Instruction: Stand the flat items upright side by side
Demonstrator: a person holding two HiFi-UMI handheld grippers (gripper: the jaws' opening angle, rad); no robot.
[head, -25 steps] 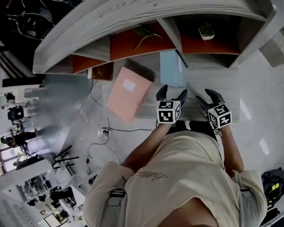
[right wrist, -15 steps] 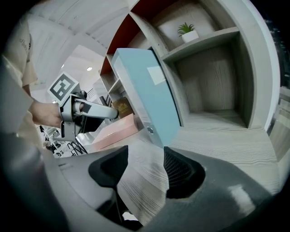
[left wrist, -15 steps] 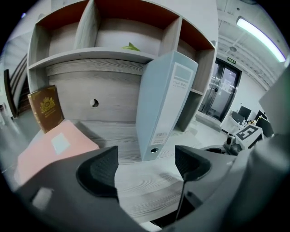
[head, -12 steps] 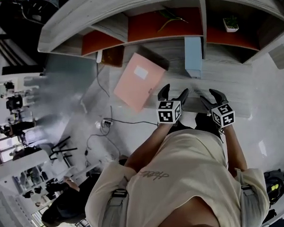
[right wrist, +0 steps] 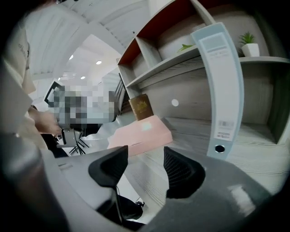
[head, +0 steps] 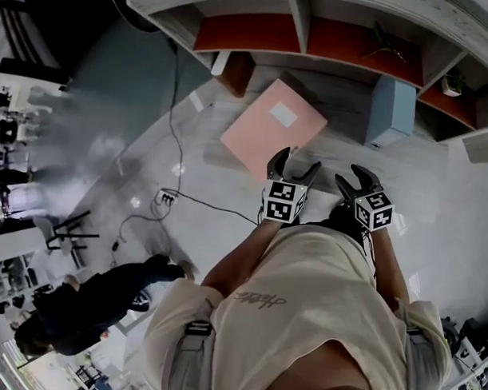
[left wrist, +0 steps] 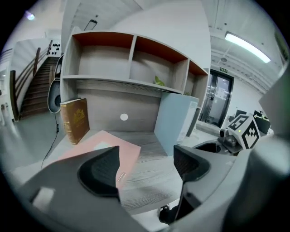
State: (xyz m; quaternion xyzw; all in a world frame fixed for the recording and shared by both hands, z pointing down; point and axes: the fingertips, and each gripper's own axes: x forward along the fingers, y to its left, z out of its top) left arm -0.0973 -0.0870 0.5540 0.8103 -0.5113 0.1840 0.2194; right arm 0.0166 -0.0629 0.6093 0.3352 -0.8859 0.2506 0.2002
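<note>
Left gripper (left wrist: pixel 146 159): jaws apart, have just been closing slightly; nothing between them.
Right gripper (right wrist: pixel 142 168): jaws apart, empty.
Pink folder (head: pixel 274 133): flat on the desk (head: pixel 346 153), 12 o'clock from your left gripper.
Axis: roughly 8-to-2 o'clock in head view.
Handling: likely light, stiff, smooth; pinch its near edge.
Blue binder (head: pixel 391 109): upright, 2 o'clock.

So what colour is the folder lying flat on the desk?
The folder is pale pink; head view shows it best.
</note>
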